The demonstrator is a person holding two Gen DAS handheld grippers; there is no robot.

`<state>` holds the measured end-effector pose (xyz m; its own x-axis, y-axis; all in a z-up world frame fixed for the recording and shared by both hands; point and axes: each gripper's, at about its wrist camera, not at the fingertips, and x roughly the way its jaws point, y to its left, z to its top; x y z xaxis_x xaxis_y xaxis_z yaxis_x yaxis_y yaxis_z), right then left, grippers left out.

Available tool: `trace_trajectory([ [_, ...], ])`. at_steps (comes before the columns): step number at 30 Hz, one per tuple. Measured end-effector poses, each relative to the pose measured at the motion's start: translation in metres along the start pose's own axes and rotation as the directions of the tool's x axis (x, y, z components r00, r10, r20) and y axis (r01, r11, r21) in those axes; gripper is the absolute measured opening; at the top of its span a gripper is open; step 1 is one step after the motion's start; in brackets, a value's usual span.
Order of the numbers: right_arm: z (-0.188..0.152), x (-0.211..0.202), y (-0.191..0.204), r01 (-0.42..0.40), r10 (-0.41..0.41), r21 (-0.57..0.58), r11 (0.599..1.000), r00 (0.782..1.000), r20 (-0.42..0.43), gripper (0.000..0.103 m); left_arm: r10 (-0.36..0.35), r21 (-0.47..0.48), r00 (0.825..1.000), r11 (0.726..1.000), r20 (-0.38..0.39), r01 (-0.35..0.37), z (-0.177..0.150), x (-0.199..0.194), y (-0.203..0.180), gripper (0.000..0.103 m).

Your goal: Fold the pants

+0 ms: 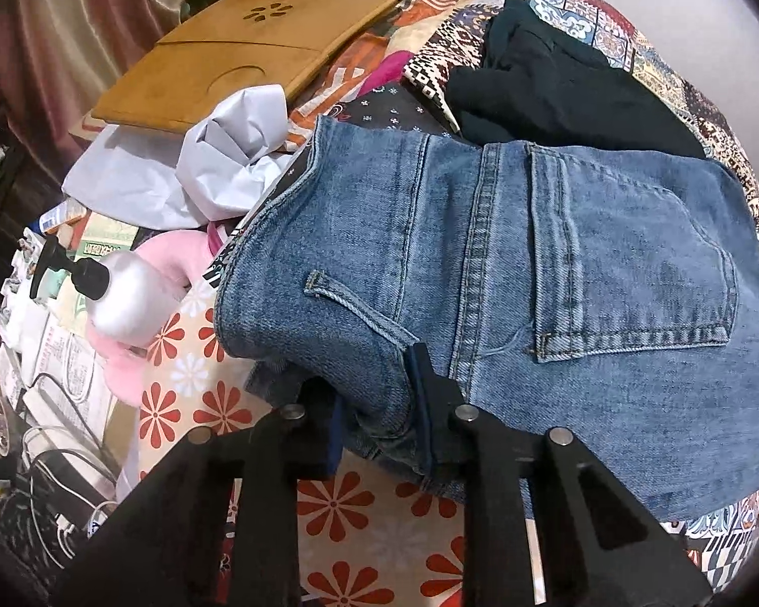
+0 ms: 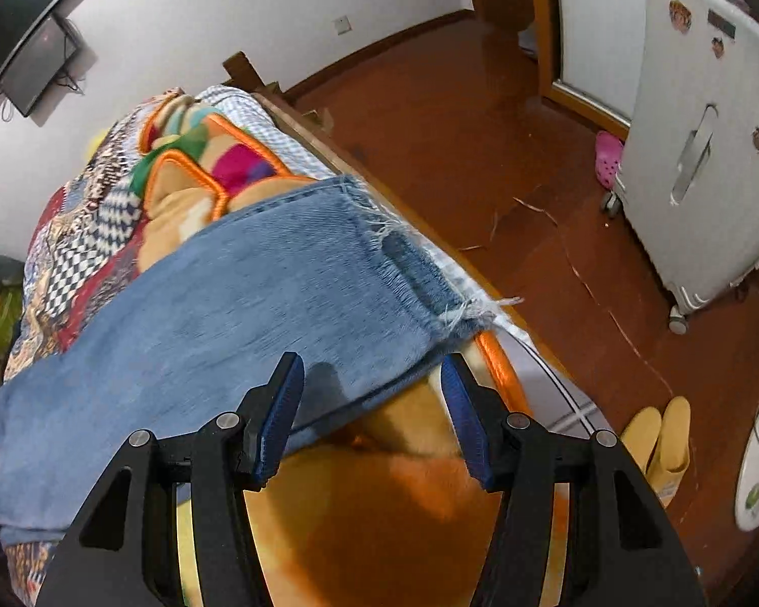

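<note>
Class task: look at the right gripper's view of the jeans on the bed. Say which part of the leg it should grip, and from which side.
Grip the frayed hem end of the jeans, coming in from the near long edge, where the open right gripper hovers. That edge lies flat, layers stacked, so the fingers could probably slide one under and one over both.

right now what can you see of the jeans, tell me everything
The jeans are mid-blue washed denim, lying flat across the patterned bedspread. The left wrist view shows the seat side up: waistband, a belt loop, centre seam and a stitched back pocket. The left gripper is closed on a bunched fold at the waist. The right wrist view shows a leg ending in a frayed raw hem near the bed edge, with the open right gripper straddling the leg's near edge.
</note>
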<state>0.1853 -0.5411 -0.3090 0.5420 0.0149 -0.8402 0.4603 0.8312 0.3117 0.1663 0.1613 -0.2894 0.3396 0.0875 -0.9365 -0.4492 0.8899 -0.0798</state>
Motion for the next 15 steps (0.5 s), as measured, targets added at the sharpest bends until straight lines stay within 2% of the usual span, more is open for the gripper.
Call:
trace_trajectory([
  [2, 0.003, 0.009, -0.002, -0.005, 0.006, 0.014, 1.0, 1.0, -0.006, 0.052, -0.005, -0.01, 1.0, 1.0, -0.004, 0.005, 0.001, -0.001, 0.001, 0.021],
  [5, 0.006, 0.012, -0.005, -0.021, 0.021, 0.018, 1.0, 1.0, 0.011, 0.037, -0.002, -0.009, 1.0, 1.0, 0.007, 0.002, 0.003, -0.006, 0.0, 0.02],
  [6, 0.008, 0.011, -0.003, -0.004, 0.004, 0.007, 1.0, 1.0, 0.022, 0.018, 0.002, -0.003, 1.0, 1.0, 0.016, -0.002, 0.003, -0.01, -0.001, 0.019],
  [7, 0.009, 0.008, -0.002, 0.035, -0.034, -0.009, 0.999, 0.999, 0.032, 0.008, 0.008, 0.004, 0.999, 1.0, 0.033, -0.008, 0.004, -0.015, -0.002, 0.018],
  [11, 0.014, -0.003, -0.001, 0.043, -0.039, -0.058, 0.997, 0.997, 0.062, 0.006, 0.017, 0.029, 0.996, 0.999, 0.085, -0.019, 0.011, -0.035, -0.009, 0.017],
  [15, 0.03, -0.038, 0.009, 0.045, -0.024, -0.12, 0.992, 0.985, 0.171, 0.005, 0.0, 0.049, 0.989, 0.999, 0.146, -0.007, 0.021, -0.065, -0.013, 0.017],
])
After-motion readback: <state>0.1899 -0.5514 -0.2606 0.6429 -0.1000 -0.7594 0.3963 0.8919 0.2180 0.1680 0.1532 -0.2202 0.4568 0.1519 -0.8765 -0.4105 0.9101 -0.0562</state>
